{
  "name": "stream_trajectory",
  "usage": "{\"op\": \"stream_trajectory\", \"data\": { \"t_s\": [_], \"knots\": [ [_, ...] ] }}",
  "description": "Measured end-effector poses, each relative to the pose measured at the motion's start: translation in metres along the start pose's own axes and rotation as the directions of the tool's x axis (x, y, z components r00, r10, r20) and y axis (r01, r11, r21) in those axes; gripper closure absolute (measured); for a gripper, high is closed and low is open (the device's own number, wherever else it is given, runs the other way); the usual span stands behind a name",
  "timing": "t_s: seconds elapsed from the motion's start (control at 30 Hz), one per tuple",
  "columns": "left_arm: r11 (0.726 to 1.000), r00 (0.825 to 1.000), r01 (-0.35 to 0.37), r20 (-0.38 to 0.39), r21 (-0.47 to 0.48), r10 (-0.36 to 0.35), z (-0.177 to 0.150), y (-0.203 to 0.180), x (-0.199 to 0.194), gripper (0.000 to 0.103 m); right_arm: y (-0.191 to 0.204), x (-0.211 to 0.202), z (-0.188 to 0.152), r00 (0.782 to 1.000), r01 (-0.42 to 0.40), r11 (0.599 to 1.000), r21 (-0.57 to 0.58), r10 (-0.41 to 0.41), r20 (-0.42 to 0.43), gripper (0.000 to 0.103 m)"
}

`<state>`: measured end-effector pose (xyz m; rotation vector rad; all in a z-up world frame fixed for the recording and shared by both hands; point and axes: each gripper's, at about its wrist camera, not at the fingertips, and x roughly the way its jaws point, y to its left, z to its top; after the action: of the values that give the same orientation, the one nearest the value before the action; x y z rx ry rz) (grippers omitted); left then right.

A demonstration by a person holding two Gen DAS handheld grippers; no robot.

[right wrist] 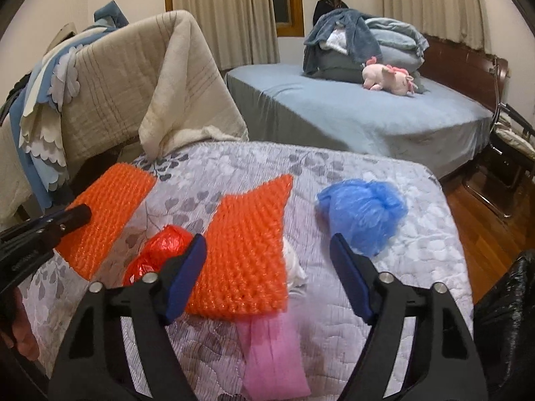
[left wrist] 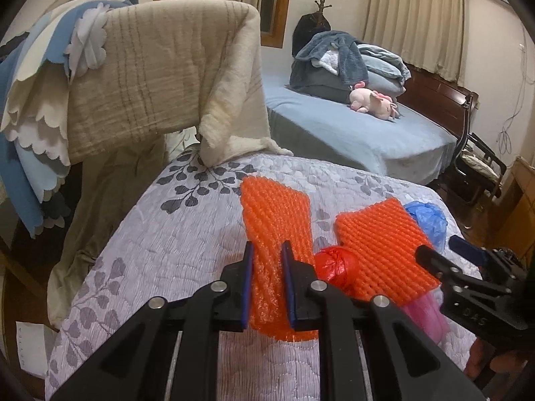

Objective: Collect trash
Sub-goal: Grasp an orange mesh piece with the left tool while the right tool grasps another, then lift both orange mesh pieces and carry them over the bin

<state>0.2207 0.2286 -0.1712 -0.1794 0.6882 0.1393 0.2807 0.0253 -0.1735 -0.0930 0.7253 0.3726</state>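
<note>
Trash lies on a grey leaf-print quilt (left wrist: 160, 234). My left gripper (left wrist: 267, 250) has its jaws close around the near end of a long orange foam net (left wrist: 274, 220), which also shows in the right wrist view (right wrist: 107, 214). A second orange foam net (right wrist: 250, 254) lies in the middle, partly over a pink foam sleeve (right wrist: 271, 354). A crumpled red bag (right wrist: 164, 250) sits between the nets. A blue plastic bag (right wrist: 364, 214) lies to the right. My right gripper (right wrist: 267, 244) is open and empty above the second net.
A beige blanket (left wrist: 160, 77) drapes over a chair back at the left. A blue bed (right wrist: 351, 113) with piled clothes and a pink plush toy (right wrist: 391, 78) stands behind. A black bag (right wrist: 505, 317) hangs at the right edge over the wooden floor.
</note>
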Motion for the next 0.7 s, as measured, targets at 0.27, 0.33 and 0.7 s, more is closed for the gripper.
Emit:
{"op": "stream_trajectory", "data": {
  "t_s": [0.27,0.33,0.7],
  "knots": [
    [1.000,1.000,0.005,-0.012,-0.005,-0.005,-0.003,-0.001,0.000,0.087,0.005,0.012,-0.006,0.998,-0.025,1.000,-0.017,0.024,-0.057,0.064],
    [1.000,1.000,0.006,-0.010,-0.006,-0.006,-0.004,-0.001,0.000,0.087,0.007,0.010,-0.006,0.998,-0.037,0.999,-0.027,0.036,-0.054,0.077],
    [1.000,1.000,-0.001,0.004,0.008,0.000,0.001,-0.010,-0.010,0.087,0.003,-0.024,0.005,0.996,-0.091,0.996,-0.013,0.091,0.014,0.089]
  ]
}}
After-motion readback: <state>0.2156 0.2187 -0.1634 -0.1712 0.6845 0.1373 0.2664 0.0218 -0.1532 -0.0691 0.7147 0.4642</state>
